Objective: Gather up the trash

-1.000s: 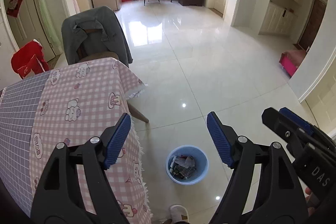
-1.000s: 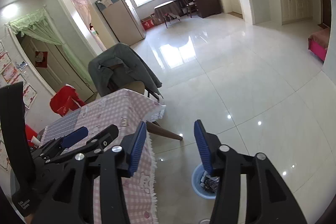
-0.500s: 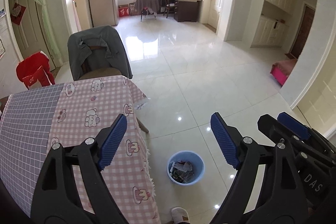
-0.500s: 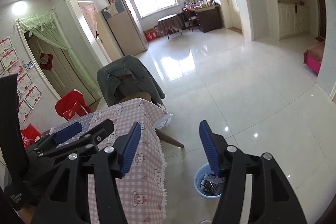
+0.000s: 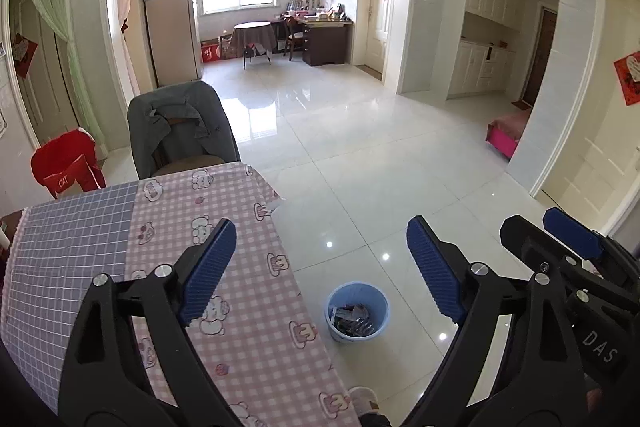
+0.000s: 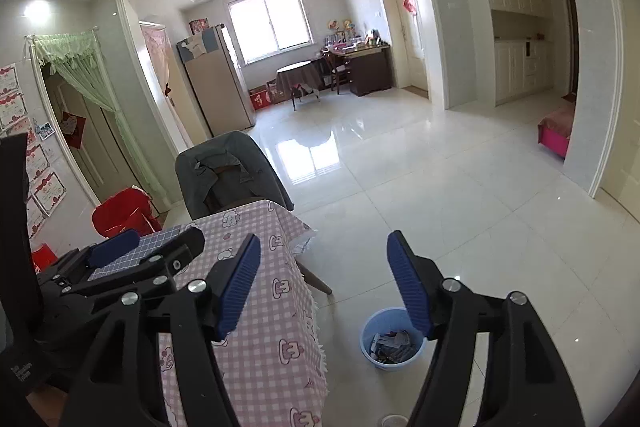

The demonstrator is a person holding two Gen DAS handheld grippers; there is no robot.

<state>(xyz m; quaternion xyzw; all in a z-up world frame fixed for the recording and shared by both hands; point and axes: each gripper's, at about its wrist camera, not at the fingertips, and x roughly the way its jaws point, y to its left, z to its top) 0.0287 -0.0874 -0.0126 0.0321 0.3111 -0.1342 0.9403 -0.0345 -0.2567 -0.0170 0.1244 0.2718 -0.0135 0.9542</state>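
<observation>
Both grippers, left gripper (image 5: 320, 267) and right gripper (image 6: 322, 287), have just been opening and hold nothing; the trash bin (image 5: 357, 311) sits on the floor below, nearer the right one.

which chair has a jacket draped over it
The chair at the far end of the pink checked table, grey jacket over its back; the far chair by the desk has none.

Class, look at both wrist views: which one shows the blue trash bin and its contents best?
The left wrist view: the blue trash bin sits unobstructed between the open fingers, wrappers visible inside. In the right wrist view a finger pad overlaps the bin's right edge.
</observation>
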